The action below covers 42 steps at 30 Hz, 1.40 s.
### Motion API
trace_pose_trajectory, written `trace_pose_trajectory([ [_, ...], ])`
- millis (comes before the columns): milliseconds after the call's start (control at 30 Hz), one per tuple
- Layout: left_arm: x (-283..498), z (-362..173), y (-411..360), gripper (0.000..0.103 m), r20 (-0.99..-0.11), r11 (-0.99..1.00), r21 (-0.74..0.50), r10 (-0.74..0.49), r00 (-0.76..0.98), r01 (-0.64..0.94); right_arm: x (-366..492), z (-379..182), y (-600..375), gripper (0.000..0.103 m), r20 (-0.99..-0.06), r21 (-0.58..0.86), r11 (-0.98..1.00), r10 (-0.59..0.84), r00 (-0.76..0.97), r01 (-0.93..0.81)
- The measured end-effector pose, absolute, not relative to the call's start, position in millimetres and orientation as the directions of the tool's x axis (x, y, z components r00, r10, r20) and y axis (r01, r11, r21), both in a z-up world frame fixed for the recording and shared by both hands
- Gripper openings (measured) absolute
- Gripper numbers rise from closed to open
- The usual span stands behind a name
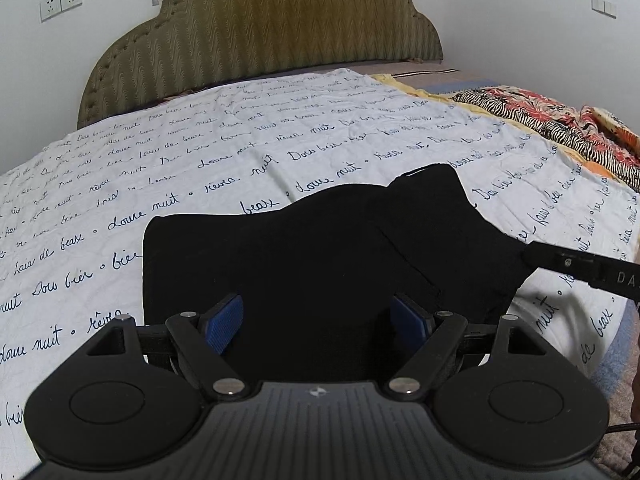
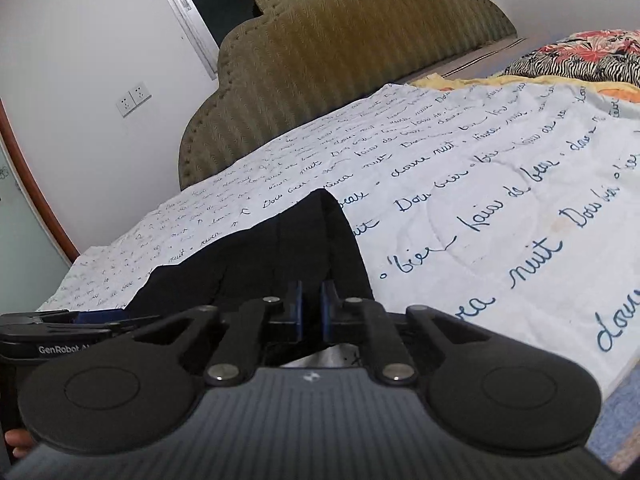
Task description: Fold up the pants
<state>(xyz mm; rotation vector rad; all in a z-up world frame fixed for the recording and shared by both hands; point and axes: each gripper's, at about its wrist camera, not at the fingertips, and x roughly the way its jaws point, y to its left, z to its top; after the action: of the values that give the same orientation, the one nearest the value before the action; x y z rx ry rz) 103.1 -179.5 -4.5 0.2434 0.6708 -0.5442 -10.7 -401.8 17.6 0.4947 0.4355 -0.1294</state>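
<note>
The black fabric pants (image 1: 304, 248) are spread on the script-printed white bedsheet (image 1: 160, 168). Their edge is pinched by the nearly closed right gripper (image 2: 311, 312), seemingly for folding; the left gripper (image 1: 320, 320) is held wide, empty.

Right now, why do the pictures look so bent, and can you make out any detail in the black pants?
Left wrist view: fisheye lens bows the headboard and darkens the corners; the pants are a near-featureless black mass. Right wrist view: same curving, scene tilted; faint folds show on the pants. Lighting soft, without glare.
</note>
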Motion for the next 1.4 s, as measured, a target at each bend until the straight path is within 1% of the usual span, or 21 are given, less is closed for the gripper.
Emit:
trace_pose_trajectory([
  [267,109.8,-5.0,-174.4,0.081,-0.653,0.845,0.007,-0.401,0.642,0.535,-10.6,39.7,-385.6,0.004,-0.408,0.19,0.947,-0.164,0.898,0.26],
  [300,110.1,-7.0,-174.6,0.081,-0.658,0.844,0.009,-0.399,0.639,0.536,-9.8,40.3,-384.3,0.004,-0.412,0.165,0.95,-0.179,0.894,0.266],
  [333,110.6,-9.5,-175.0,0.081,-0.665,0.842,0.013,-0.396,0.633,0.539,-8.0,39.1,-383.9,0.0,-0.422,0.147,0.95,-0.191,0.886,0.275],
  [400,109.7,-13.7,-175.2,0.081,-0.674,0.838,0.019,-0.392,0.627,0.545,-5.2,32.2,-385.5,0.001,-0.458,0.095,0.944,-0.241,0.856,0.316],
  [433,109.0,-14.9,-175.1,0.081,-0.673,0.837,0.022,-0.392,0.627,0.546,-5.2,28.5,-386.9,0.002,-0.476,0.075,0.942,-0.253,0.842,0.326],
  [467,108.6,-15.3,-175.3,0.081,-0.672,0.837,0.023,-0.391,0.629,0.546,-6.0,25.9,-391.0,0.002,-0.496,0.095,0.942,-0.235,0.836,0.321],
  [500,108.4,-15.2,-175.4,0.081,-0.67,0.838,0.023,-0.392,0.63,0.546,-9.0,26.3,-395.3,0.002,-0.491,0.13,0.937,-0.222,0.843,0.323],
  [567,108.9,-14.3,-175.3,0.081,-0.666,0.841,0.014,-0.396,0.632,0.541,-14.3,32.9,-402.5,0.007,-0.457,0.183,0.931,-0.202,0.866,0.314],
  [600,109.1,-14.2,-175.3,0.081,-0.665,0.841,0.01,-0.398,0.632,0.541,-14.7,37.7,-404.3,0.008,-0.443,0.189,0.932,-0.199,0.874,0.308],
  [633,109.1,-14.3,-175.5,0.081,-0.666,0.84,0.01,-0.399,0.631,0.542,-13.2,40.8,-405.4,0.012,-0.436,0.191,0.935,-0.193,0.879,0.3],
  [733,108.5,-16.0,-175.9,0.081,-0.668,0.84,0.02,-0.393,0.632,0.543,-7.9,45.5,-404.1,0.031,-0.428,0.209,0.943,-0.149,0.891,0.258],
  [767,108.3,-16.1,-175.8,0.081,-0.666,0.84,0.021,-0.393,0.633,0.543,-6.5,44.9,-402.4,0.034,-0.429,0.22,0.945,-0.13,0.894,0.243],
  [867,108.0,-16.7,-176.5,0.081,-0.666,0.839,0.027,-0.391,0.635,0.544,1.7,39.6,-393.6,0.035,-0.451,0.21,0.954,-0.101,0.887,0.215],
  [933,107.2,-17.0,-177.3,0.081,-0.666,0.837,0.033,-0.389,0.636,0.546,9.7,34.0,-388.3,0.035,-0.489,0.193,0.956,-0.101,0.866,0.22],
  [1000,107.0,-17.2,-177.4,0.081,-0.665,0.836,0.036,-0.389,0.637,0.548,12.6,29.0,-389.2,0.035,-0.509,0.215,0.954,-0.074,0.857,0.21],
  [1033,107.5,-17.3,-177.7,0.081,-0.665,0.837,0.036,-0.388,0.638,0.546,11.8,27.6,-389.6,0.032,-0.507,0.232,0.953,-0.053,0.86,0.195],
  [1067,108.3,-17.6,-177.9,0.081,-0.667,0.838,0.033,-0.388,0.637,0.545,10.3,27.1,-389.0,0.025,-0.503,0.239,0.953,-0.043,0.863,0.187],
  [1167,109.6,-18.2,-178.5,0.081,-0.67,0.842,0.026,-0.386,0.634,0.54,8.1,28.3,-381.6,0.009,-0.5,0.151,0.971,-0.085,0.862,0.183],
  [1233,109.8,-16.3,-179.2,0.081,-0.667,0.842,0.027,-0.387,0.637,0.539,5.4,32.2,-380.7,0.007,-0.485,0.146,0.974,-0.081,0.871,0.172],
  [1400,109.6,-9.3,-179.4,0.081,-0.647,0.842,0.013,-0.404,0.647,0.54,0.2,54.6,-367.5,0.005,-0.4,0.011,0.983,-0.166,0.901,0.186],
])
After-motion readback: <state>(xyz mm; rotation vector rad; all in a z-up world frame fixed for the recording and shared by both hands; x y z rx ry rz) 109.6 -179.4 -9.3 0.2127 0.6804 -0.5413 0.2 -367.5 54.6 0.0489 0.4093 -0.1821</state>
